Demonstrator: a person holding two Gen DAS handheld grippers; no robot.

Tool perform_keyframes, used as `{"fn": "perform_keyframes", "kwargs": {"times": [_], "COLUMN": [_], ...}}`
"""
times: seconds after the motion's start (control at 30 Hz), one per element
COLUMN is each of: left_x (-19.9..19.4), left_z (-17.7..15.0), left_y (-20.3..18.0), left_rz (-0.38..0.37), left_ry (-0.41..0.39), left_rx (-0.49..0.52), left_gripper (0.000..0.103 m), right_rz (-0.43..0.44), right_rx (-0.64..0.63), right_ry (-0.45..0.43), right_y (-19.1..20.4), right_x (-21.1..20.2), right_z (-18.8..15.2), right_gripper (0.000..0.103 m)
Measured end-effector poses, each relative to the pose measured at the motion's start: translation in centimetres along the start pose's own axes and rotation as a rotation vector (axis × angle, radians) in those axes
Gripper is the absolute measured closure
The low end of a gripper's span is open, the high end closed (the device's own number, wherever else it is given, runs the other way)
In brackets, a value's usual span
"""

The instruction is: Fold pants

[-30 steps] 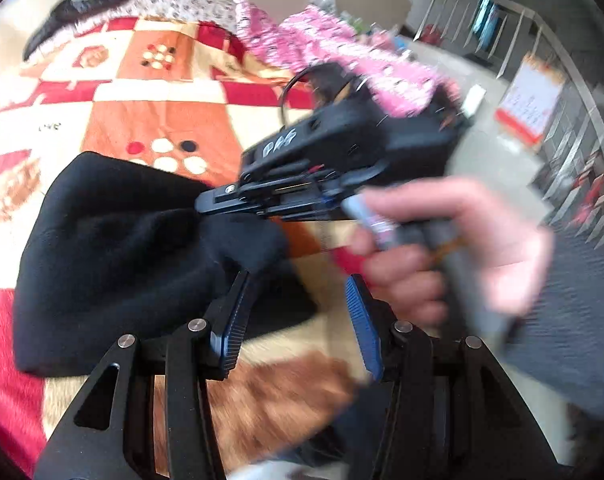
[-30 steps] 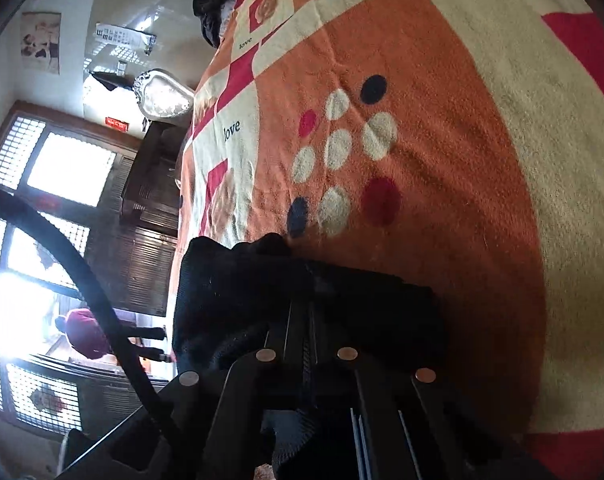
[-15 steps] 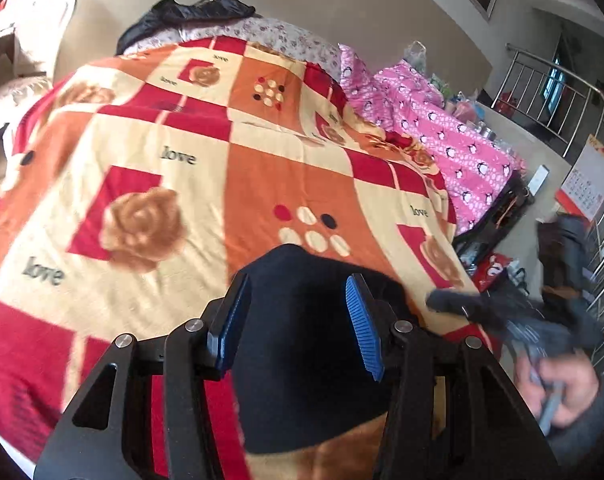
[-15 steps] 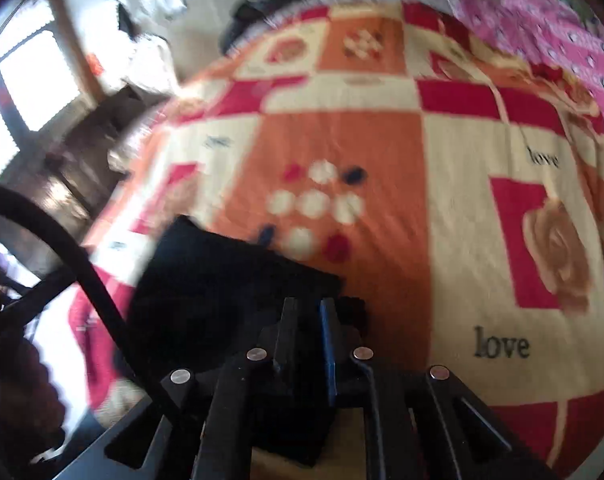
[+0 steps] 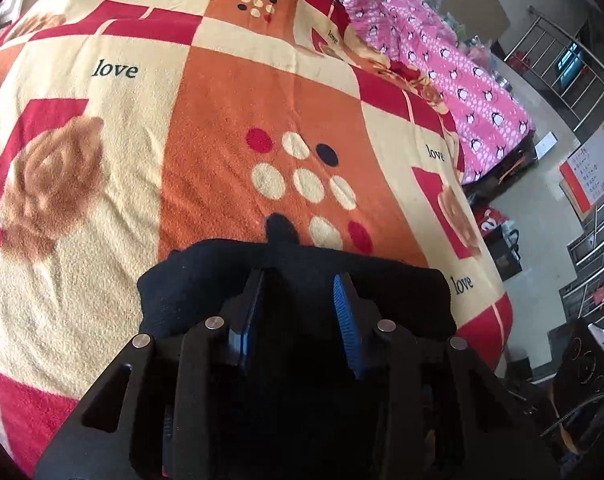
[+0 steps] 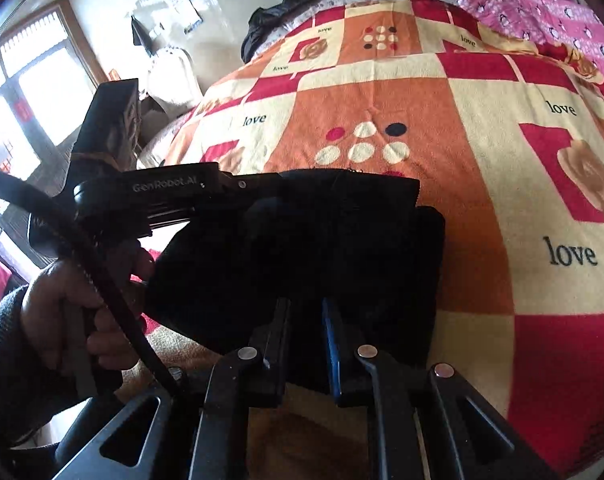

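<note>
Since a second ago both of my grippers have swung round from a tilted, blurred view to face squarely up the bed, and the pants now lie as a compact dark bundle at the near edge of the blanket.

From my left gripper the bundle sits directly ahead and under the fingertips, its long axis running crosswise, left to right. That gripper stands about half open with the blue pads either side of dark cloth; I cannot tell whether it grips anything.

My right gripper is nearly closed, only a narrow slot between its fingers, and the near edge of the pants lies in or just behind that slot. I judge it is pinching the fabric, though black on black hides the contact. The left gripper reaches in from the left side onto the far edge, so both are about equally near.

Writing I can read: "GenRobot.AI" on the left gripper's body, and "love" repeated across the blanket squares.
</note>
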State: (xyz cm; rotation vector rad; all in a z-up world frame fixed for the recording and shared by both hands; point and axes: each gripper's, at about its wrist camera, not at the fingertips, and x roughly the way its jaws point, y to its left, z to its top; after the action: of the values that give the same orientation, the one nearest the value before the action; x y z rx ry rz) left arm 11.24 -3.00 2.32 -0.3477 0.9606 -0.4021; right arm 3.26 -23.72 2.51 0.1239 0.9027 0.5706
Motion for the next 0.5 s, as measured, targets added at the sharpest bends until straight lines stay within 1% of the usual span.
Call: {"fn": "perform_keyframes", "kwargs": {"times": [0.07,0.1,0.13,0.17,0.2,0.23,0.27,0.3,0.33,0.37,0.4,0.43,0.5], "left_x": [-0.8,-2.2,-3.3,-4.5,-6.0,-7.3,-8.0,-8.4,-8.3,-7.9,-7.2,-6.3,-5.1], "left_z": [0.4,0.6,0.8,0.8,0.6,0.2,-0.2,-0.8,-1.4,-1.7,-2.3,-2.8,-3.5], "left_y": [0.7,1.4,2.1,2.7,3.7,4.7,5.7,6.8,7.6,8.3,9.2,9.8,9.9], "left_rz": [-0.044,-0.094,-0.120,-0.126,-0.126,-0.106,-0.089,-0.082,-0.081,-0.082,-0.094,-0.136,-0.194], "left_ry": [0.015,0.001,-0.024,-0.051,-0.092,-0.117,-0.128,-0.127,-0.107,-0.076,-0.027,0.014,0.066], "left_rx": [-0.037,-0.083,-0.120,-0.146,-0.174,-0.195,-0.212,-0.230,-0.243,-0.262,-0.304,-0.346,-0.387], "left_gripper": [0.069,0.069,0.069,0.068,0.057,0.046,0.029,0.025,0.025,0.025,0.025,0.026,0.025], "right_rz": [0.011,0.022,0.032,0.056,0.071,0.081,0.083,0.070,0.051,0.036,0.019,0.023,0.106], "right_rx": [0.005,0.013,0.016,0.019,0.032,0.061,0.108,0.147,0.208,0.282,0.351,0.389,0.475], "right_ry": [-0.017,-0.022,-0.023,-0.023,-0.038,-0.078,-0.131,-0.162,-0.188,-0.193,-0.187,-0.179,-0.129], "right_y": [-0.1,-0.1,-0.2,-0.2,-0.3,-0.8,-1.7,-2.6,-3.9,-5.4,-6.7,-7.4,-8.4], "right_x": [-0.1,-0.2,-0.5,-1.1,-1.9,-3.1,-4.8,-5.6,-6.4,-6.7,-6.5,-6.2,-4.7], "right_z": [-0.3,-0.3,0.0,0.4,0.7,0.9,0.8,0.7,0.5,0.1,-0.4,-0.6,-1.0], "right_gripper": [0.090,0.090,0.090,0.090,0.090,0.089,0.084,0.069,0.059,0.030,0.014,0.014,0.014]}}
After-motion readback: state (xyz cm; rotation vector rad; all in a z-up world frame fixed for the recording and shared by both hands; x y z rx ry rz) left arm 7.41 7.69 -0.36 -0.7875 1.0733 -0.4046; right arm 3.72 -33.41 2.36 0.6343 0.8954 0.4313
